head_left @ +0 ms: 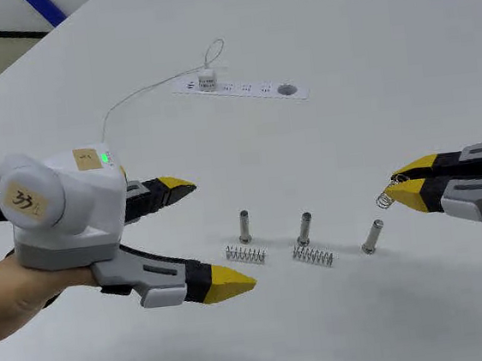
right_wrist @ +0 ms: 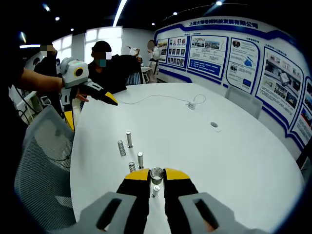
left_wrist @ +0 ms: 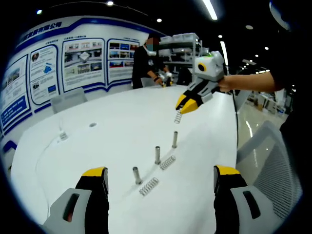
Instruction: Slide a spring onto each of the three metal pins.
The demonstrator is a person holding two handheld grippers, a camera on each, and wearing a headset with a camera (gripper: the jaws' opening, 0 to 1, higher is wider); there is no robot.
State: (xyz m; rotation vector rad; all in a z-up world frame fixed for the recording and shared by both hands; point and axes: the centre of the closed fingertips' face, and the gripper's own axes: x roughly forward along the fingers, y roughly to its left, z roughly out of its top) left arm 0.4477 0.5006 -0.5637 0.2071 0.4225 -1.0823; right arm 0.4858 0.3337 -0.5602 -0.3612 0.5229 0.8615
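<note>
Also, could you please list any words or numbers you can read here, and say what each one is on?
"33": handwritten on the round sticker on the left gripper.
Small print on the white strip lying on the table: too small to read.
Heading in Chinese characters and panel text on the wall boards: too blurred to read.

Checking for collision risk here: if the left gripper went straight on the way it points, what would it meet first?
Likely the nearest pin, which stands ahead between the open fingers of the left gripper, with a loose spring lying beside it. Height above the table is unclear, so it might pass over.
</note>
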